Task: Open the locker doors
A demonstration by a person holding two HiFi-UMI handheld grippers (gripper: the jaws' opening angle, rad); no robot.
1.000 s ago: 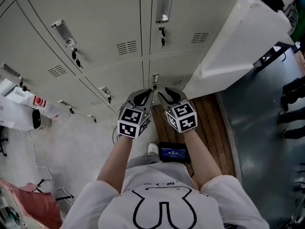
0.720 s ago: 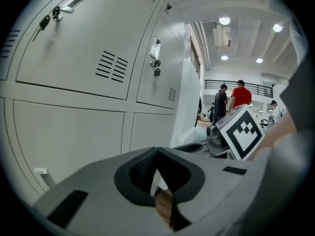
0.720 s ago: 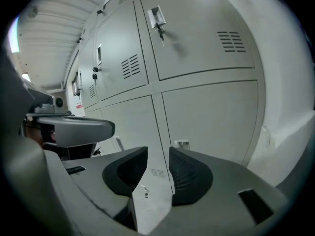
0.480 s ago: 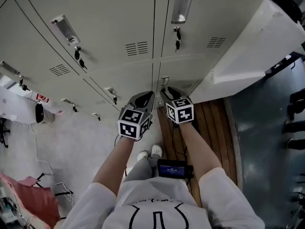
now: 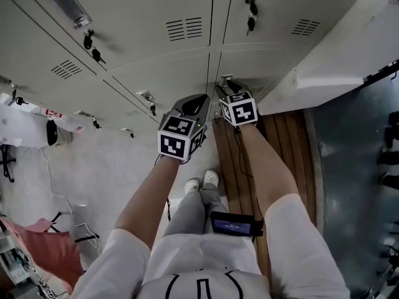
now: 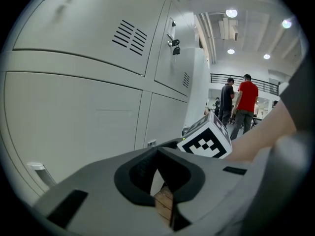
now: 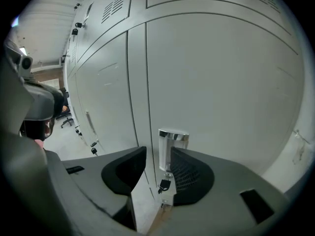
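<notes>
Grey locker doors [image 5: 156, 17] fill the top of the head view, all closed. The low door [image 7: 221, 82] has a chrome handle [image 7: 172, 148] with a key [image 7: 164, 185] hanging under it. My right gripper [image 7: 158, 171] is at that handle [image 5: 225, 80]. Its jaws are opening, with the handle standing between them, nearer the right pad [image 7: 193, 175]; I see no pad pressing on it. My left gripper [image 5: 201, 99] hovers just left of it, in front of the neighbouring door [image 6: 74, 117]. Its jaws [image 6: 158, 151] are shut with nothing in them.
A white panel [image 5: 336, 48] juts out at the right beside a strip of wooden floor [image 5: 287, 142]. My shoes [image 5: 202, 180] and a small screen device [image 5: 234, 224] are below. Other handles with keys [image 5: 251, 14] sit higher. Two people [image 6: 238, 100] stand far off.
Both grippers have moved forward to the low lockers. The right gripper has come up to the chrome handle and its jaws have spread. The left gripper stays shut.
</notes>
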